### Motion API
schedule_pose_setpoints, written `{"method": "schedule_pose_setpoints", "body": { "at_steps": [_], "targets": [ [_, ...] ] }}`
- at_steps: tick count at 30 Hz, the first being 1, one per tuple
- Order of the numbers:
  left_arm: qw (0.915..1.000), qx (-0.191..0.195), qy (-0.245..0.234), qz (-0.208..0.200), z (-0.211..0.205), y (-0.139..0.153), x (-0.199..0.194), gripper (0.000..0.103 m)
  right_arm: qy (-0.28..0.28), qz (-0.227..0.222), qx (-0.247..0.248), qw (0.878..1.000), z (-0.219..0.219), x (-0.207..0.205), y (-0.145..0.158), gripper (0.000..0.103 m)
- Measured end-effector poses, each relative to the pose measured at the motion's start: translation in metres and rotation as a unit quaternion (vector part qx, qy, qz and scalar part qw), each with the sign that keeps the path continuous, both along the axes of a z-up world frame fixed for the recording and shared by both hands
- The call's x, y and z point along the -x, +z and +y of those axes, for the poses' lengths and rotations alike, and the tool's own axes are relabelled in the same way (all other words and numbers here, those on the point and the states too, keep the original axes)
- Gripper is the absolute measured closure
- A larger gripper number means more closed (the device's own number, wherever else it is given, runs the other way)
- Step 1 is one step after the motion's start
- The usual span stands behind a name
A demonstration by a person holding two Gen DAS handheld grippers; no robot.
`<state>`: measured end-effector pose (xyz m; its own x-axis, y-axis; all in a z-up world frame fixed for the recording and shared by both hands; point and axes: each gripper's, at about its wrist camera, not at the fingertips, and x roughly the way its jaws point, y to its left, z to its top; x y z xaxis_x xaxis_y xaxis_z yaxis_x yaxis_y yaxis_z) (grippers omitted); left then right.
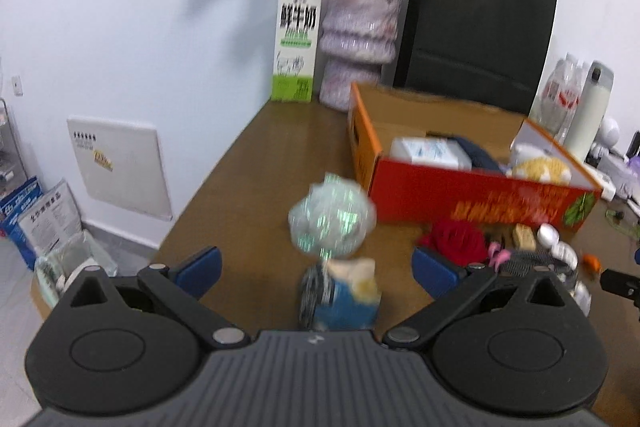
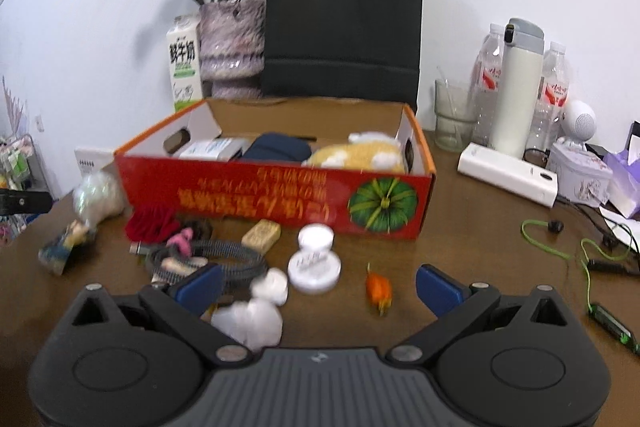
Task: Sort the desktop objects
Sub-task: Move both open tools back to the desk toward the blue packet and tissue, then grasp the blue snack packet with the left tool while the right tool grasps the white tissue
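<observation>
A red and orange cardboard box (image 2: 276, 203) stands on the brown desk and holds a white packet, a dark blue pouch and a yellow plush toy (image 2: 356, 157). In front of it lie a red rose (image 2: 150, 225), a tan block (image 2: 261, 233), white round jars (image 2: 315, 265), a small orange pepper (image 2: 378, 289), a coiled cable (image 2: 224, 259) and white crumpled lumps (image 2: 250, 321). My left gripper (image 1: 316, 269) is open, with a small doll with a shiny wrapped top (image 1: 332, 223) between its fingers. My right gripper (image 2: 318, 285) is open above the jars and the pepper.
A milk carton (image 1: 295, 39), a vase of dried flowers (image 1: 358, 39) and a black paper bag (image 2: 344, 23) stand at the back wall. Bottles, a white flask (image 2: 518, 87), a glass, a power bank (image 2: 508, 173) and green cables (image 2: 584, 255) sit at the right. The desk's left edge drops to the floor.
</observation>
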<state>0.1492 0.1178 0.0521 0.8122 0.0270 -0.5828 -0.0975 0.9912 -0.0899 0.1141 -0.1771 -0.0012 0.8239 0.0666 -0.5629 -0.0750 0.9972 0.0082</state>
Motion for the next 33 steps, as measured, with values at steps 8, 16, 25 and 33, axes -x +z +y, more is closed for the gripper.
{"method": "schedule_pose_setpoints", "body": {
  "at_steps": [8,16,25,33],
  "targets": [
    [0.9997,-0.015,-0.011,0.018,-0.01,-0.016,0.007,0.0,0.006,0.021,0.013,1.0,0.011,0.011,-0.015,0.012],
    [0.9995,-0.025,0.008,0.018,-0.025,-0.032,-0.009,0.0,-0.006,0.029,-0.009,1.0,0.018,-0.001,-0.023,0.026],
    [0.9992,-0.01,0.014,0.036,-0.019,-0.045,-0.015,0.01,0.011,0.039,-0.032,0.999,0.02,-0.006,-0.029,0.071],
    [0.9984,-0.039,0.031,0.025,-0.027,-0.046,-0.011,0.029,0.008,0.029,-0.033,0.999,0.019,-0.004,-0.027,0.084]
  ]
}}
